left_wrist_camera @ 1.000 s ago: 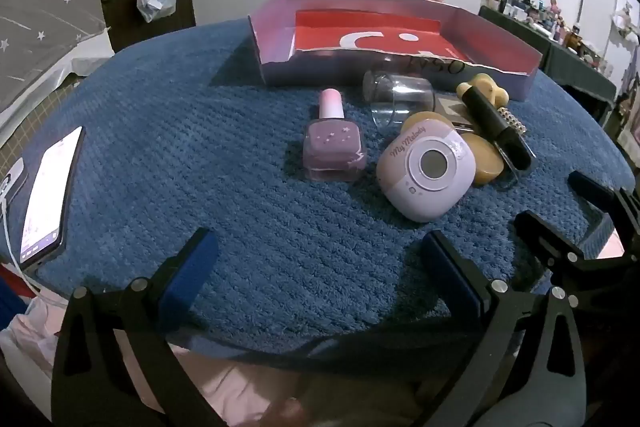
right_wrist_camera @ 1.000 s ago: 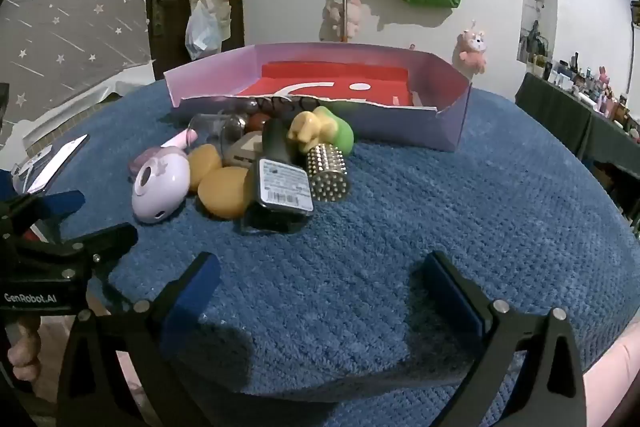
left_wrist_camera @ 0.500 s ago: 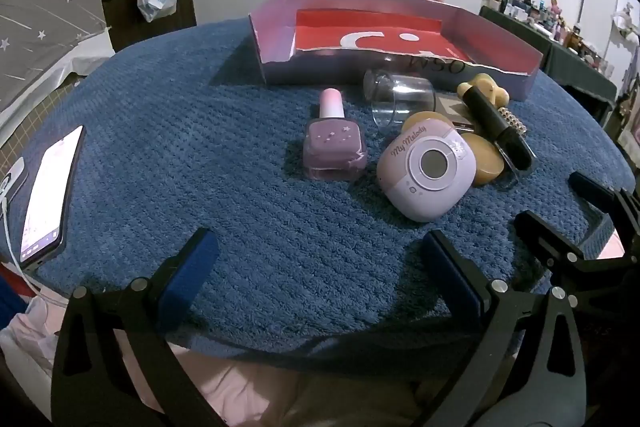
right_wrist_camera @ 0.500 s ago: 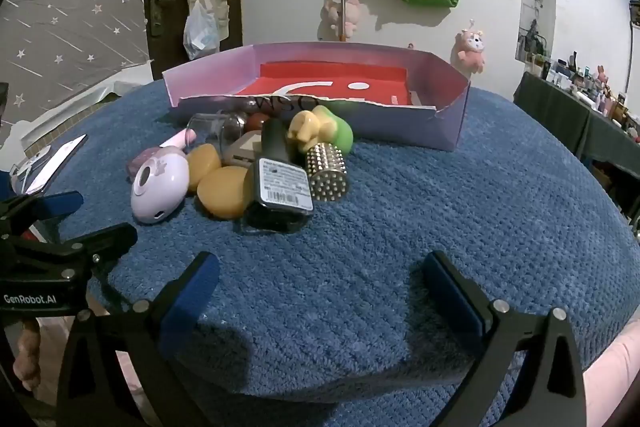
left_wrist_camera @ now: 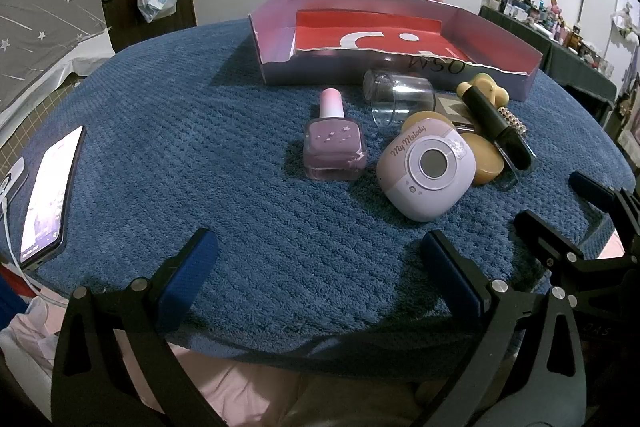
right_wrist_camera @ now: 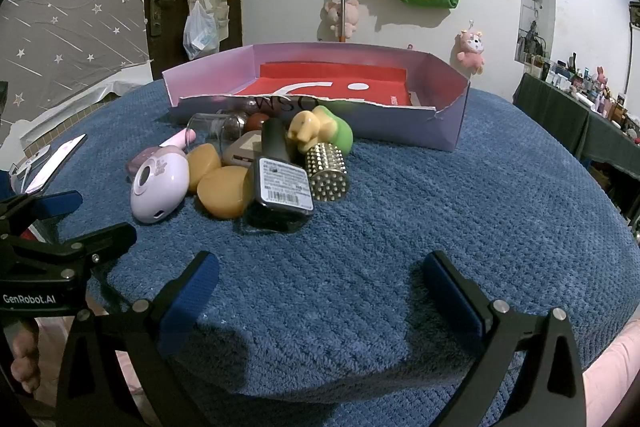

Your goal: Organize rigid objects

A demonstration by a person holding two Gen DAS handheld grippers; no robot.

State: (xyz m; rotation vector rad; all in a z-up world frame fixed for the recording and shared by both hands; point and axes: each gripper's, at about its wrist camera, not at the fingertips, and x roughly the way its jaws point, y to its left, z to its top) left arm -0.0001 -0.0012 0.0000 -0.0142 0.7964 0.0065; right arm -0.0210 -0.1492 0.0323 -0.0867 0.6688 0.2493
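Observation:
A pile of small objects lies on the blue mat in front of a lilac box with a red floor (left_wrist_camera: pixel 276 67) (right_wrist_camera: pixel 452 131). It holds a purple nail polish bottle (left_wrist_camera: pixel 334 147), a lilac toy camera (left_wrist_camera: pixel 426 173) (right_wrist_camera: pixel 158 187), a clear glass on its side (left_wrist_camera: pixel 398 99), tan discs (right_wrist_camera: pixel 222 191), a black bottle (right_wrist_camera: pixel 278 183) and a studded metal cylinder (right_wrist_camera: pixel 326 173). My left gripper (left_wrist_camera: pixel 320 267) is open and empty near the mat's front edge. My right gripper (right_wrist_camera: pixel 320 287) is open and empty, to the right of the pile.
A phone with a lit screen (left_wrist_camera: pixel 50 187) lies at the mat's left edge. The blue mat (right_wrist_camera: pixel 480 207) covers a round table. A dark counter with small bottles (right_wrist_camera: pixel 580 99) stands at the far right.

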